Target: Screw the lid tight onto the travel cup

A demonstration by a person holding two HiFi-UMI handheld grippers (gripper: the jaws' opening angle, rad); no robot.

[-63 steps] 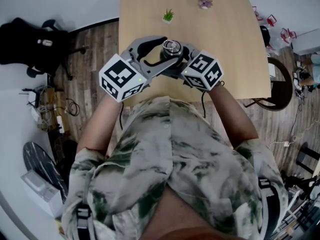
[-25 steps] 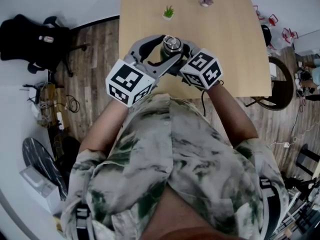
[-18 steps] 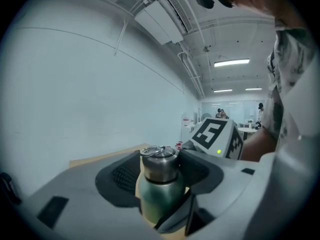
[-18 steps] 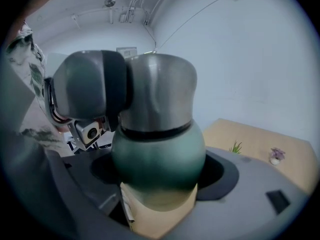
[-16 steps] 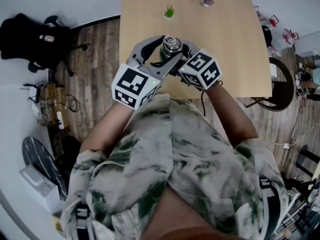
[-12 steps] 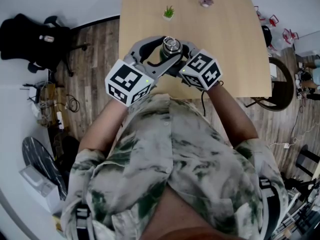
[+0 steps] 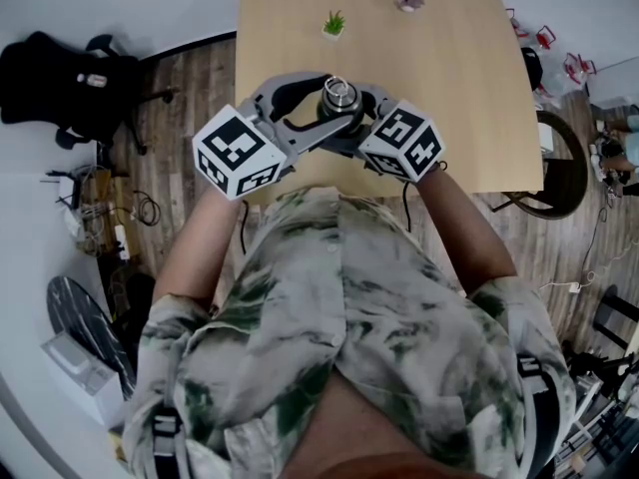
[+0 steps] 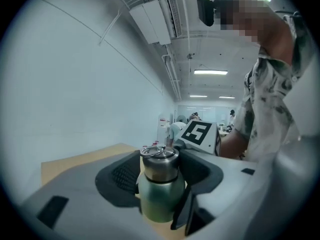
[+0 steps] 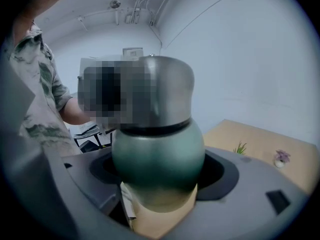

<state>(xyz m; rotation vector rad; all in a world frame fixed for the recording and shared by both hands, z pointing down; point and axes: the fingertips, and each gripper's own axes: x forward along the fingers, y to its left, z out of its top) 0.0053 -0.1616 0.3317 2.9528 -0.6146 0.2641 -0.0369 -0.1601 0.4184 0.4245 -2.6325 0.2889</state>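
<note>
- Clamping my left gripper (image 8: 159, 171) on the steel lid (image 7: 339, 94), a pad pressed to each side, the wire ring on top.
- My right gripper (image 9: 158, 183) is closed round the green travel cup (image 8: 161, 200) at its bulging body, below the lid.
- The cup stands upright, long axis vertical, lid end up, on the wooden table (image 7: 449, 88) near its lower edge, upper middle of the head view.
- Black-and-white square patterns show on both marker cubes (image 7: 238, 153).

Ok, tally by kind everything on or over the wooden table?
Green travel cup with steel lid: 1
Small green potted plant: 1
Small purple flower ornament: 1
Grey hand-held tongs: 2 (left tongs, right tongs)
Total: 5
</note>
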